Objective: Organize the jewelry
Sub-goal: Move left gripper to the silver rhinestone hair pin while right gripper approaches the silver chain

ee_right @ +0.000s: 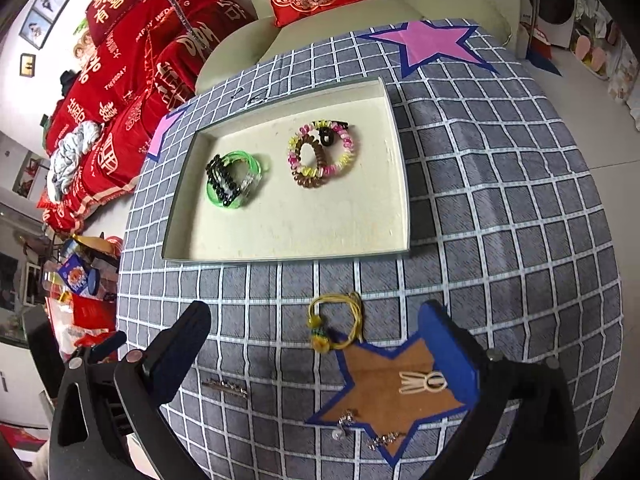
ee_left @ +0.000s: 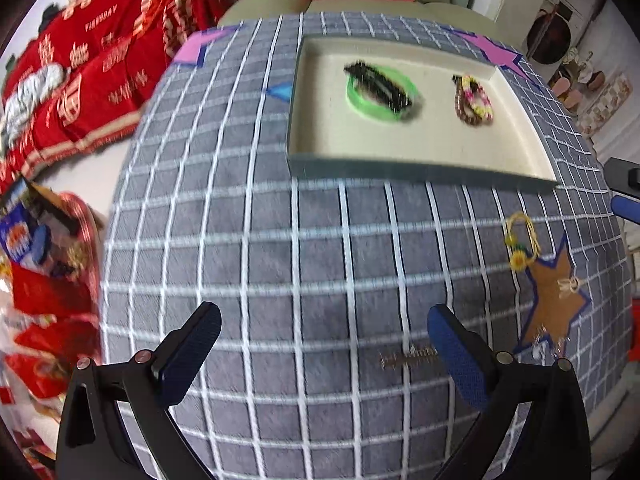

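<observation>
Left gripper (ee_left: 324,354) and right gripper (ee_right: 316,348), jaws apart, empty. Yellow cord bracelet (ee_right: 334,322) lies between the right fingers; hairpin (ee_left: 408,358) blurred. Tray (ee_right: 384,92) holds green bangle (ee_right: 234,178) and coil bands (ee_right: 320,152); star-patch (ee_right: 394,396) trinkets indistinct.

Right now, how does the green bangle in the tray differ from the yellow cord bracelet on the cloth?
The green bangle lies inside the cream tray; the yellow cord bracelet lies outside it on the checked cloth, by the brown star. The bangle is a broad translucent band with black hair clips across it; the bracelet is thin string with a small flower charm. Both are loops lying flat, untouched by either gripper.
</observation>
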`<action>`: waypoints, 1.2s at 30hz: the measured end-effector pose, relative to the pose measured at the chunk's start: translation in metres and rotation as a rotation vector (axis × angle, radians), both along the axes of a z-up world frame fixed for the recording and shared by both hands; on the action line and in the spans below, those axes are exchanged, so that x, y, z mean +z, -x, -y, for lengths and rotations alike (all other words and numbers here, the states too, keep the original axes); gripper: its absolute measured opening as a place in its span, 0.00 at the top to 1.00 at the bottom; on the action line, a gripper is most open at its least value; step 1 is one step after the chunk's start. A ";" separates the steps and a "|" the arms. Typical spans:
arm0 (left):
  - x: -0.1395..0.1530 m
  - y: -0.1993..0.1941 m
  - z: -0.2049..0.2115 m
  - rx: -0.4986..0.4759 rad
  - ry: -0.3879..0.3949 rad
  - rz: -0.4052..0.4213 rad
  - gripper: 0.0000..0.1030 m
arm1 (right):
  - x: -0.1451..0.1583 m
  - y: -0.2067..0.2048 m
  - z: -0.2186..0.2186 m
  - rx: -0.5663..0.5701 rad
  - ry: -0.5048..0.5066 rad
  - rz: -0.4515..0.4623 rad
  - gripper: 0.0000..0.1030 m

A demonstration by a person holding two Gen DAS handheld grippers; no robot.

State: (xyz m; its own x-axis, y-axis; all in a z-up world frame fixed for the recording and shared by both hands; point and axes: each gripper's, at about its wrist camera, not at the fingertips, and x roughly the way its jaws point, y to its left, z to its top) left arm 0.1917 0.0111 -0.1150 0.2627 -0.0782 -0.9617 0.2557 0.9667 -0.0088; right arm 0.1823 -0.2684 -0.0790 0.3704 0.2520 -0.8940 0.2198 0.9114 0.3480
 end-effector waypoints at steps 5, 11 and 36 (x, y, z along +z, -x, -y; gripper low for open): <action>-0.012 0.016 -0.010 0.052 0.021 -0.077 0.00 | -0.003 0.020 -0.001 0.008 -0.003 -0.035 0.00; -0.028 0.035 -0.018 0.110 0.038 -0.154 0.00 | -0.018 0.052 0.002 -0.010 -0.012 -0.102 0.00; -0.058 0.037 -0.038 0.374 0.129 -0.291 0.00 | -0.084 0.129 0.022 -0.146 0.043 -0.299 0.01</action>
State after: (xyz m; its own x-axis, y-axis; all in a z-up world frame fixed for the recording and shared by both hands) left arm 0.1546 0.0493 -0.1729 0.0178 -0.1533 -0.9880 -0.1398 0.9781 -0.1543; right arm 0.0533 -0.2904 -0.1633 0.1200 0.1756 -0.9771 0.4355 0.8752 0.2108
